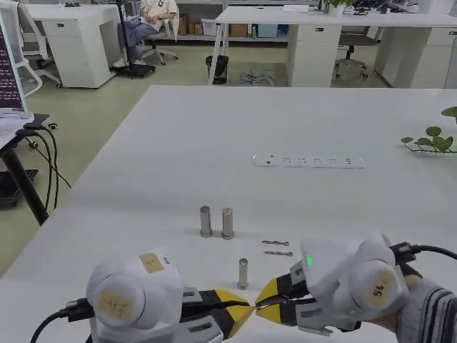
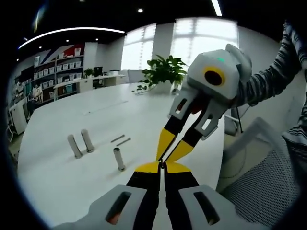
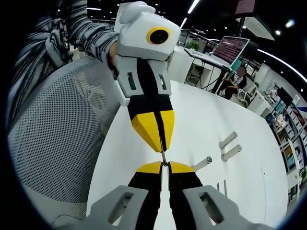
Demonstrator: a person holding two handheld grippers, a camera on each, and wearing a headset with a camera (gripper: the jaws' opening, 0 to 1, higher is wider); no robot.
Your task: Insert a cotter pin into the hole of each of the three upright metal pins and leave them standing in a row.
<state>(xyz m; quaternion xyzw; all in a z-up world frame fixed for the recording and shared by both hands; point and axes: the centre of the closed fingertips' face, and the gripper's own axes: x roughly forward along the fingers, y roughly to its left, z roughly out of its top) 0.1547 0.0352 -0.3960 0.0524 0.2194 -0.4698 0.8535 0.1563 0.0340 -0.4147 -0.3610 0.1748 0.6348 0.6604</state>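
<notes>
Pinching one cotter pin [image 3: 164,157]: left gripper [image 1: 245,311], right gripper [image 1: 260,304], jaws closed.

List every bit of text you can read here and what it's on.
"56" (possibly "95", it is rotated): round sticker on the right gripper.
Labels on the left gripper: blurred.
Screen: text too small.
Power strip: markings too small.

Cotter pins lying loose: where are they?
In the head view the cotter pins lie side by side on the table, just right of the paired upright pins, beyond the right gripper.
</notes>
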